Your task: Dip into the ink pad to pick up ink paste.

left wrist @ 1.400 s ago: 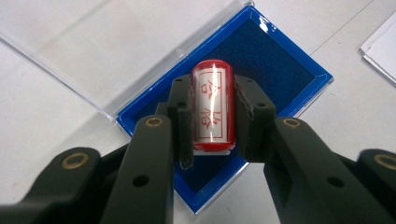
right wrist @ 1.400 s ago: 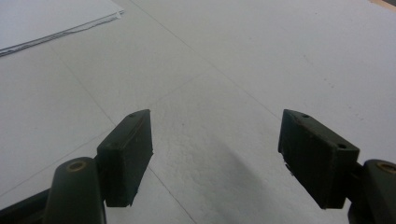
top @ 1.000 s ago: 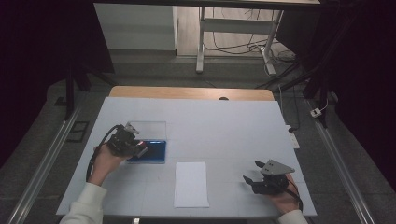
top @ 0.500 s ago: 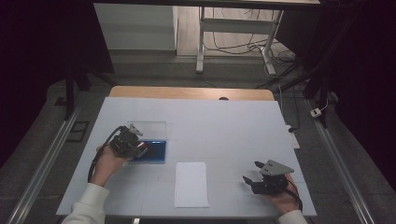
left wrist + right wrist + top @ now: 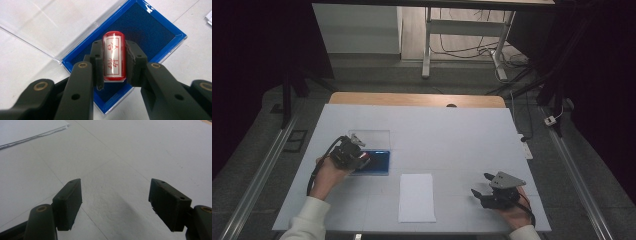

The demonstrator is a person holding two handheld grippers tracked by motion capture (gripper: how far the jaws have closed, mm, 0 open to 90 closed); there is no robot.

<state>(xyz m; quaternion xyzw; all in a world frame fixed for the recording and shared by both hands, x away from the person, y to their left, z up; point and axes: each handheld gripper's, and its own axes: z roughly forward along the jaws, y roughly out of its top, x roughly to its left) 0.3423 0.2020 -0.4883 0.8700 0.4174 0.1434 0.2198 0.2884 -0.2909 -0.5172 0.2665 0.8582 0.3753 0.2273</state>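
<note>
A red cylindrical stamp [image 5: 113, 56] with red characters on a white label sits between the jaws of my left gripper [image 5: 114, 53], which is shut on it. The stamp hangs just over the dark blue felt of an open ink pad [image 5: 150, 27] with a bright blue frame. In the high view the left gripper [image 5: 361, 159] is at the pad's [image 5: 379, 161] left edge. My right gripper [image 5: 480, 188] rests low near the table's front right, and its jaws [image 5: 115, 195] stand wide open over bare white table.
The pad's clear lid [image 5: 371, 137] lies flat behind it. A white stack of paper [image 5: 417, 196] lies at the front middle of the white table [image 5: 452, 140], and its corner [image 5: 25, 130] shows in the right gripper view.
</note>
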